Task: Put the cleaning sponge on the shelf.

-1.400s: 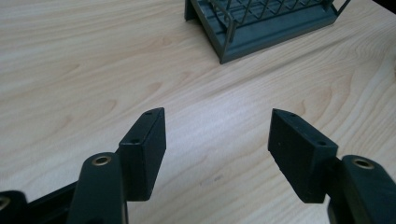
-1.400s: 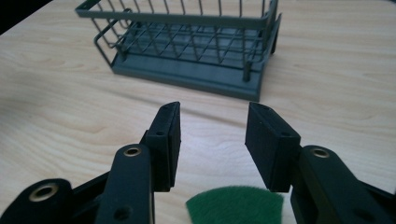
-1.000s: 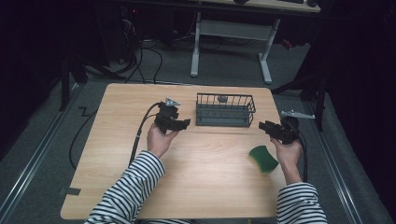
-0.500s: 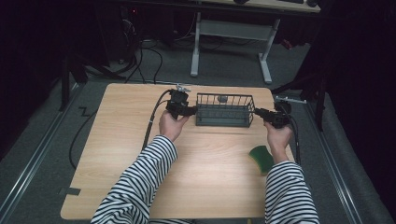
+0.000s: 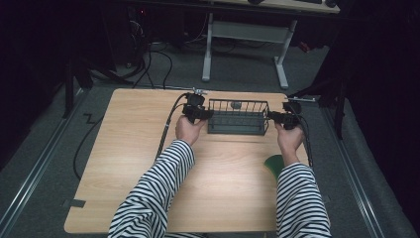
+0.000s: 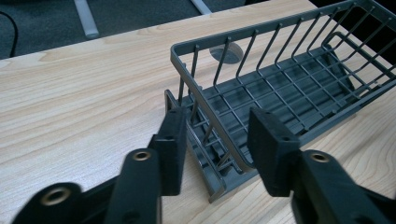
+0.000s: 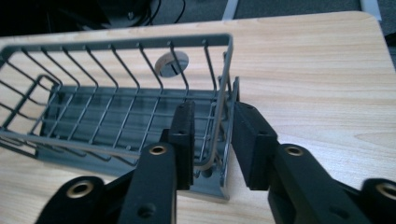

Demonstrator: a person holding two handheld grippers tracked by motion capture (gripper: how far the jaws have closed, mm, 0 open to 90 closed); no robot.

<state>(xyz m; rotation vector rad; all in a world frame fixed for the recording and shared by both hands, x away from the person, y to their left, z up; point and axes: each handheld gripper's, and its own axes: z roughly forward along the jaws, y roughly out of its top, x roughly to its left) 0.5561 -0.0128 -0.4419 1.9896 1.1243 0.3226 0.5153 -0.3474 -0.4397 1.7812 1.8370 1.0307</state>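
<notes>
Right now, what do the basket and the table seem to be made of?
The wire basket looks like metal rod with a matte grey coating: thin, evenly bent bars, no shine. The table looks like light wood or a wood-print laminate: visible grain lines, smooth flat surface.

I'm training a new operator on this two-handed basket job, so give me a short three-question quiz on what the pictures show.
1. True or false: the wire basket is full of dishes.
2. Which end wall of the basket does the left gripper straddle, in the high view? A) left B) right C) neither
3. What green thing lies on the table near the person's right sleeve?

Key:
1. False: nothing lies in the basket.
2. A. Its fingers have just been closing with the left end wall between them, a gap remaining on one side. The right gripper does the same at the right end.
3. A green sponge, partly hidden by the sleeve.
</notes>
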